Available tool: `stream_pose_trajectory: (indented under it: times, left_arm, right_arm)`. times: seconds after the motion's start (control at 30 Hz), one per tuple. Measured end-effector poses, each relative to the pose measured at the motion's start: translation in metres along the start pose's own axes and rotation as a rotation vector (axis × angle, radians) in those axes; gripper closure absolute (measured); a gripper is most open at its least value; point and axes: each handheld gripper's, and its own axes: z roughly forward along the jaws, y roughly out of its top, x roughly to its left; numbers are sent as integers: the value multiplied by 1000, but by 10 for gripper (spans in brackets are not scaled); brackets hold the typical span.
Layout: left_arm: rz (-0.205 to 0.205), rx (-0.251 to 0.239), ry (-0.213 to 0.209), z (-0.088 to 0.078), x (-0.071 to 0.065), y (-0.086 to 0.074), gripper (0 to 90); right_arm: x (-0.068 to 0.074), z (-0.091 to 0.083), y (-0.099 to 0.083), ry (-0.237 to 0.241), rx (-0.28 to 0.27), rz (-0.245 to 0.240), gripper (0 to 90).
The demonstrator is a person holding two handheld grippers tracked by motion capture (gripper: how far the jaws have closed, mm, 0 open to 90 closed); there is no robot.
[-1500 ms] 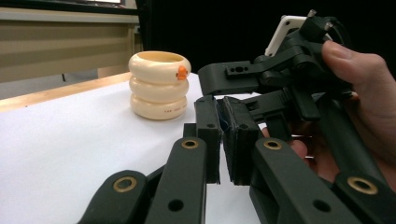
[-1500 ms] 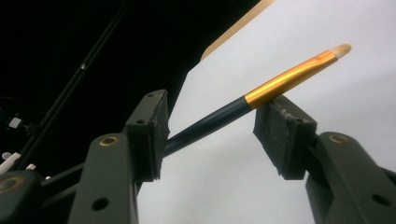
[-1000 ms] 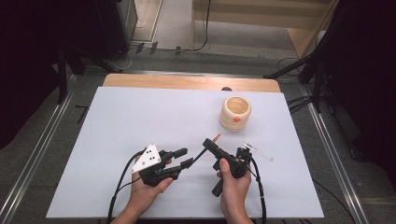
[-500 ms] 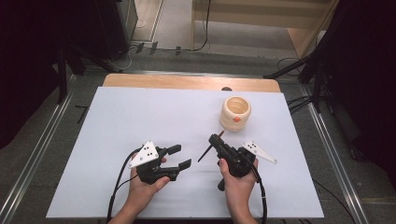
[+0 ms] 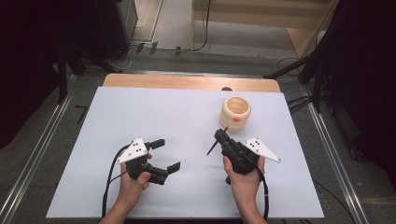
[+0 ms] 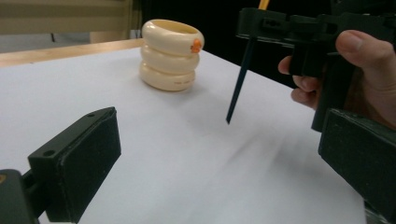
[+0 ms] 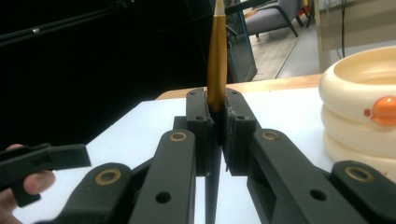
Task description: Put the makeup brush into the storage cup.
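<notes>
Beside the cup [image 5: 235, 112], handover done.
Right tongs [image 5: 219, 136] clamped the pen [image 5: 214, 145]; left tongs [image 5: 166, 155], just opened, stood empty; potting remained.

A lab or test room: a wooden table [image 5: 187, 82] under a white sheet [image 5: 154, 121] stands between metal floor rails [image 5: 37, 149], with black curtains [image 5: 37, 42] on both sides, cables [image 5: 187, 46] trailing across the grey floor, and tripod legs [image 5: 299, 70] nearby.
</notes>
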Motion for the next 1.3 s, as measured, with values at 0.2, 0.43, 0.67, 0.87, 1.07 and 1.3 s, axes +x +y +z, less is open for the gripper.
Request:
stream_pose_trajectory:
  times: [0.2,0.43,0.67,0.87,1.07,1.3]
  left_arm:
    - [1,-4,38,-14,9,0,0]
    - [-5,-3,94,-29,21,-4,0]
    - [-12,5,139,-41,29,-9,0]
    - [-9,7,168,-49,35,-10,0]
    - [2,18,192,-53,38,-12,0]
    - [1,17,201,-57,43,-13,0]
  right_arm:
    - [-4,-1,4,-16,-17,-33,834]
    - [-11,-2,14,-34,-23,-73,835]
    - [-20,-3,24,-55,-27,-92,835]
    - [-23,-4,33,-59,-37,-109,835]
    - [-26,-3,41,-73,-40,-127,835]
    - [-29,0,50,-87,-59,-145,835]
